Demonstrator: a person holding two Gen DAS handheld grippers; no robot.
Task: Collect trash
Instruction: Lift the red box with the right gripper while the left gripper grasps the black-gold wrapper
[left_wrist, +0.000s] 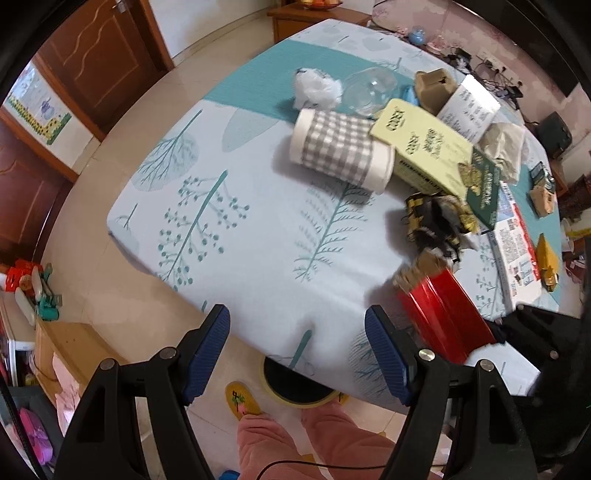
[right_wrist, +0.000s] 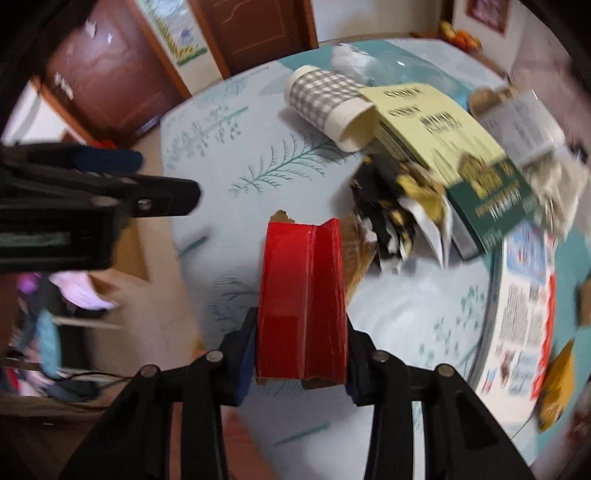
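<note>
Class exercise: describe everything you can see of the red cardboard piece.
The red cardboard piece is glossy red outside, with brown torn edges showing. It is folded lengthwise into a channel with a raised ridge. The right gripper clamps its near end between both pads, so it juts out over the tablecloth, beside the black-and-yellow crumpled wrapper.

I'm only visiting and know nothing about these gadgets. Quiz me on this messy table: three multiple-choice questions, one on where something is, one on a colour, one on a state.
1. Where does the checked cup lie?
A. on the floor
B. on its side on the tablecloth, against the pale yellow box
C. upright inside a box

2. What colour is the cardboard piece in the right gripper?
A. red
B. blue
C. white

3. How is the left gripper?
A. clamped on the cup
B. holding paper
C. open and empty

Answers: 1 B, its open mouth faces sideways beside the box. 2 A, glossy red between the pads. 3 C, only cloth and floor show between its fingers.
</note>
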